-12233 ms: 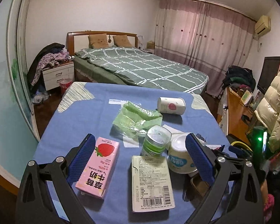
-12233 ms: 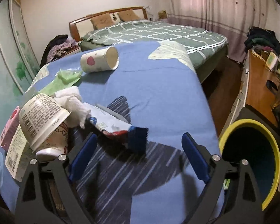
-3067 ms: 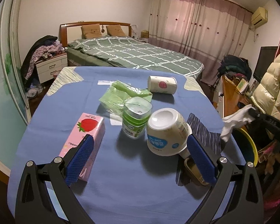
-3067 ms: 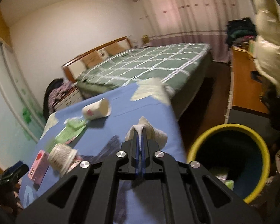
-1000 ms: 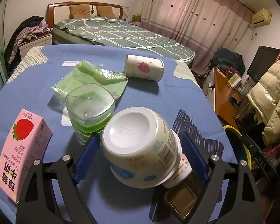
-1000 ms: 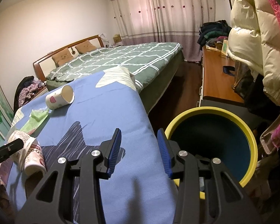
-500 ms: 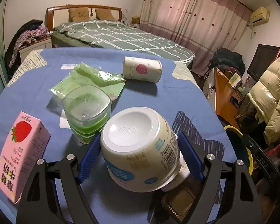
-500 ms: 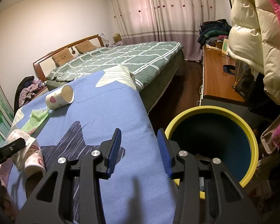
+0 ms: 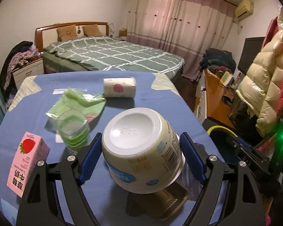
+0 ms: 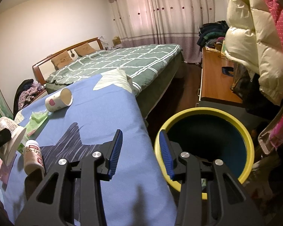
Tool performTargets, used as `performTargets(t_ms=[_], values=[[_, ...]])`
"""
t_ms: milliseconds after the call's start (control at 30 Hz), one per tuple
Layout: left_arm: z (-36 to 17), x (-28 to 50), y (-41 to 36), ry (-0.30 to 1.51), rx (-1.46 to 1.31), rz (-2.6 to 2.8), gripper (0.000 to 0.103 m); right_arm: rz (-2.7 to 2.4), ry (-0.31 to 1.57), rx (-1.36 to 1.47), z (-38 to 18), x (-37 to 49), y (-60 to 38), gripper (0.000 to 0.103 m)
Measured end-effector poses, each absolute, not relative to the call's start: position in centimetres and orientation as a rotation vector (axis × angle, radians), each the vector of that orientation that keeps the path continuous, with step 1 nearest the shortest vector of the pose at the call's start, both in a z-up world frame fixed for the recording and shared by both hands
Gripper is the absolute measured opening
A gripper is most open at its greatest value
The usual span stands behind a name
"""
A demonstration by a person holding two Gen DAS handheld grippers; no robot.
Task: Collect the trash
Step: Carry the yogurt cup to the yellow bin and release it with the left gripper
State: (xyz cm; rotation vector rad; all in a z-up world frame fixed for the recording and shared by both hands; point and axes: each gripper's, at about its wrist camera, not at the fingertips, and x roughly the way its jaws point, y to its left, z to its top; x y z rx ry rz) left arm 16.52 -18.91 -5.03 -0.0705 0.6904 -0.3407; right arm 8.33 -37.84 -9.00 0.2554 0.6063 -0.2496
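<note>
A: Blue cloth covers the table (image 9: 160, 101) in this bedroom. Where is the trash?

B: Left tongs (image 9: 141, 155) are clamped on the upturned cream plastic tub (image 9: 141, 150), lifted clear of the cloth. Right tongs (image 10: 140, 150) stand part-open, empty, with the yellow-rimmed round bin (image 10: 205, 111) just beyond them.

A: Next?

B: Probably carrying the tub over to the bin's mouth, then releasing.

On the table (image 9: 160, 101), the carton (image 9: 27, 159) lies left of the tub (image 9: 141, 150), the bin (image 10: 207, 146) right.
</note>
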Motion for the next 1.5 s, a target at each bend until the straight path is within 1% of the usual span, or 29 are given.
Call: performTargets(t_ms=[333, 633, 833, 1033, 1067, 1100, 1167, 1367, 1500], values=[[-4.3, 16.7, -25.4, 0.688, 0.000, -0.461, 0.081, -0.354, 0.588, 0.256, -7.9, 3.5, -42.7, 0.039], [-4.8, 15.8, -35.8, 0.723, 0.099, -0.628, 0.081, -0.445, 0.586, 0.312, -8.5, 0.0, -47.4, 0.040], [-6.6, 15.7, -42.8, 0.763, 0.172, -0.700, 0.081, -0.488, 0.589, 0.357, -9.3, -1.4, -49.7, 0.041], [-8.2, 16.8, -47.3, 0.811, 0.186, -0.712, 0.081, -0.513, 0.585, 0.382, -9.7, -2.0, -51.1, 0.044], [-8.4, 17.1, -48.1, 0.805, 0.195, -0.699, 0.082, -0.513, 0.586, 0.385, -9.8, -2.0, -51.1, 0.044], [-8.7, 17.4, -48.9, 0.802, 0.213, -0.683, 0.085, -0.511, 0.587, 0.385, -9.8, -1.9, -51.1, 0.044], [-9.0, 17.7, -49.4, 0.808, 0.226, -0.670, 0.091, -0.507, 0.590, 0.382, -9.8, -1.9, -51.0, 0.044], [-6.6, 17.4, -45.6, 0.791, 0.152, -0.660, 0.095, -0.481, 0.594, 0.371, -9.6, -1.6, -49.9, 0.045], [-4.4, 16.2, -40.7, 0.750, 0.124, -0.633, 0.098, -0.444, 0.595, 0.355, -9.3, -1.0, -48.5, 0.045]])
